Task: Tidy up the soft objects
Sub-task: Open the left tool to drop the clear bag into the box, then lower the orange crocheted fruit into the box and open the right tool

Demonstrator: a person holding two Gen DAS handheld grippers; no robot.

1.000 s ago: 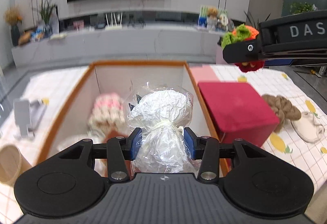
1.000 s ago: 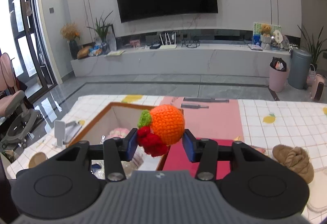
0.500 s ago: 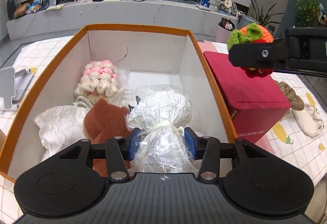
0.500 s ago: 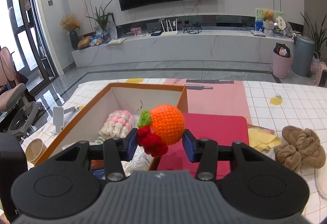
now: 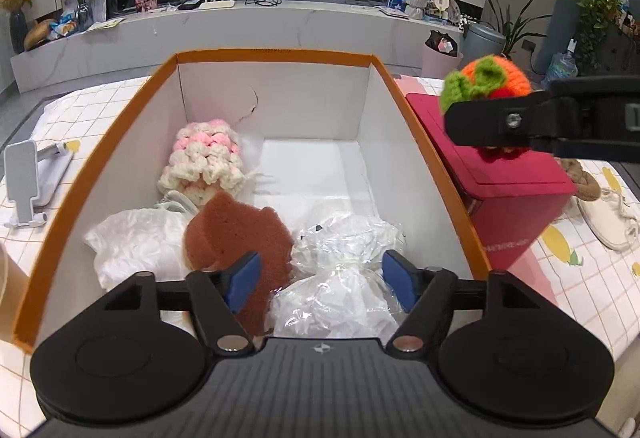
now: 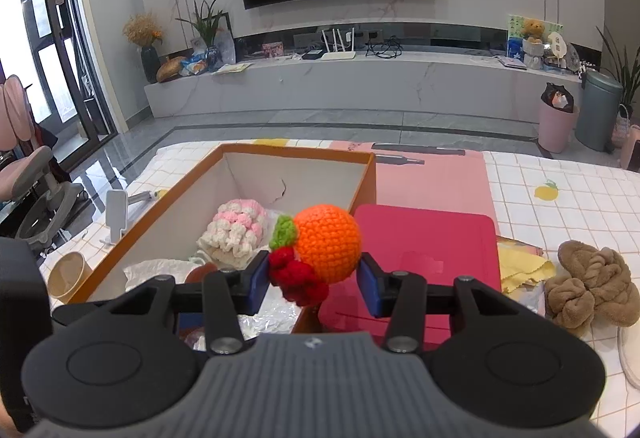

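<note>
My left gripper hangs over the near end of the orange-rimmed white box, its jaws opening. The clear plastic bag of white stuffing lies on the box floor between the blue pads, which stand apart from it. A brown sponge, a white crumpled bag and a pink-and-cream crochet piece also lie in the box. My right gripper is shut on the crochet orange with its green leaf and red berries, held above the box's right rim; the crochet orange appears at the right in the left wrist view.
A red box stands against the right side of the orange box. A brown knotted plush and a yellow cloth lie further right on the checked tablecloth. A phone stand and a paper cup sit left of the box.
The left gripper lowered the plastic bag into the box and its jaws spread, letting the bag rest on the floor. The right gripper sank a little with the crochet orange.
</note>
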